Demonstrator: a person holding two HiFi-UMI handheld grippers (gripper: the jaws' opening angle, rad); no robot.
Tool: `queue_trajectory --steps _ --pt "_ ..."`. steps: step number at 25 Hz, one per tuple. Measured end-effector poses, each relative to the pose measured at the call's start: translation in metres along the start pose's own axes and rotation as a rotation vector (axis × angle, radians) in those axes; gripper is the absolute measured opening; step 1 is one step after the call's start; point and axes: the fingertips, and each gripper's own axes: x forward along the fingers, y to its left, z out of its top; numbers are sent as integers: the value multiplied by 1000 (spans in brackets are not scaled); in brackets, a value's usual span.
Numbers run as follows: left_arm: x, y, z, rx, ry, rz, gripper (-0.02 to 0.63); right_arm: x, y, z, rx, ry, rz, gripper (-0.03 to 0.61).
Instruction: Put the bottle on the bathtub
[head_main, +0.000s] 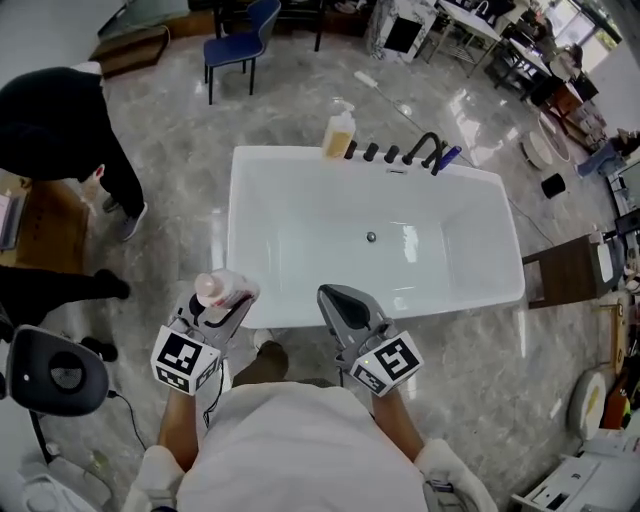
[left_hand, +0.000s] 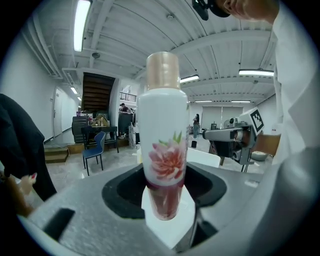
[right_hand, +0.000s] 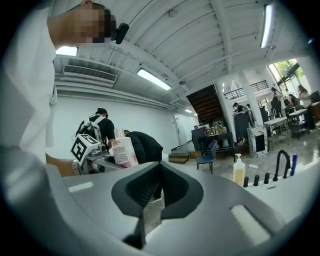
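Head view: steeply down over bathtub (head_main: 238, 230). Gripper views: low, tilted upward; all three share blue chair (left_hand: 95, 145).

Left gripper (head_main: 226, 303) laden; right gripper (head_main: 336, 300) jaws together.

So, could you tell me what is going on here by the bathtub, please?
A person stands at the near side of a white bathtub with a claw in each hand. The left claw is shut on a flower-printed bottle, held upright by the tub's near left corner and not yet set down. The right claw is shut and empty, over the near rim. A pump bottle and a black tap stand on the far rim.
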Motion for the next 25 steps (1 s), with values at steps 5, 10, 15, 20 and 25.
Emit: queue_trajectory --steps 5,10,15,20,25 --pt "26 39 21 -4 3 -17 230 32 -20 11 4 32 -10 5" --pt "55 49 17 -29 5 8 230 38 -47 5 20 47 -9 5" --pt "77 56 20 -49 23 43 230 51 -66 3 46 54 40 5" --pt "113 62 21 -59 34 85 230 41 -95 -3 72 51 70 5" --pt "162 81 20 -57 37 88 230 44 -132 -24 77 81 63 5"
